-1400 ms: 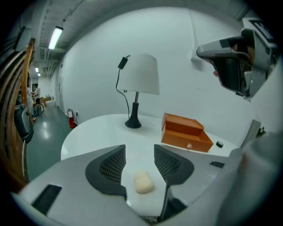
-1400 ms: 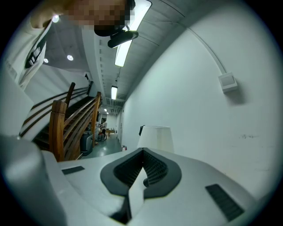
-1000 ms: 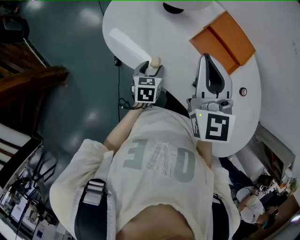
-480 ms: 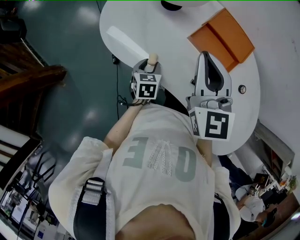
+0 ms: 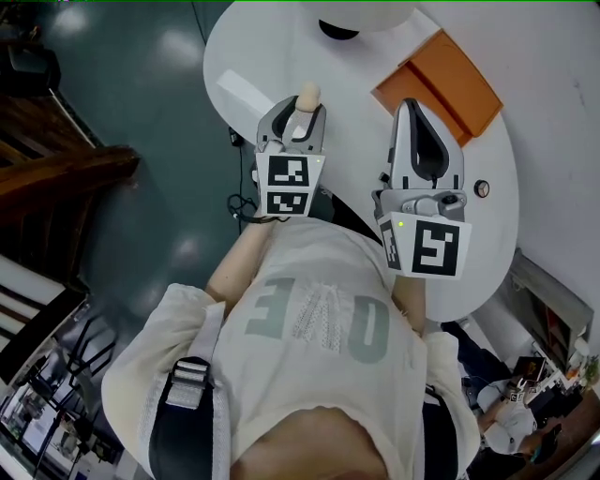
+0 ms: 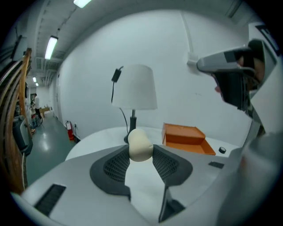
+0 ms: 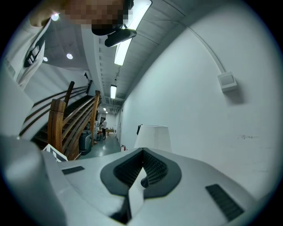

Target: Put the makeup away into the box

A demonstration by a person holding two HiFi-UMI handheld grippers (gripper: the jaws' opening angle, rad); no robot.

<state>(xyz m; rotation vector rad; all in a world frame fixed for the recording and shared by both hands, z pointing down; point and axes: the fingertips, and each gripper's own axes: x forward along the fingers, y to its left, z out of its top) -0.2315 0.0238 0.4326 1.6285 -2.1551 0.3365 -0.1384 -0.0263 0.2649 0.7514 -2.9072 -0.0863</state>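
A cream egg-shaped makeup sponge (image 5: pixel 307 95) (image 6: pixel 140 145) sits between the pads of my left gripper (image 5: pixel 301 105) (image 6: pixel 140 152). Its jaws have just been closing and now press on the sponge, which hangs clear above the round white table (image 5: pixel 356 141). The open orange box (image 5: pixel 441 80) (image 6: pixel 183 134) lies on the table, ahead and to the right of the sponge. My right gripper (image 5: pixel 413 109) (image 7: pixel 142 155) hovers near the box's front edge, shut, with nothing between its jaws.
A white table lamp (image 5: pixel 357 13) (image 6: pixel 134 88) (image 7: pixel 152 137) stands at the table's far side. A small round black item (image 5: pixel 482 188) (image 6: pixel 222 150) lies right of the right gripper. A flat white strip (image 5: pixel 246 90) lies near the table's left edge. A wooden staircase (image 7: pixel 73 121) rises at the left.
My left gripper has risen with the sponge and moved farther over the table. Its jaws have closed in on the sponge. The right gripper has hardly shifted.
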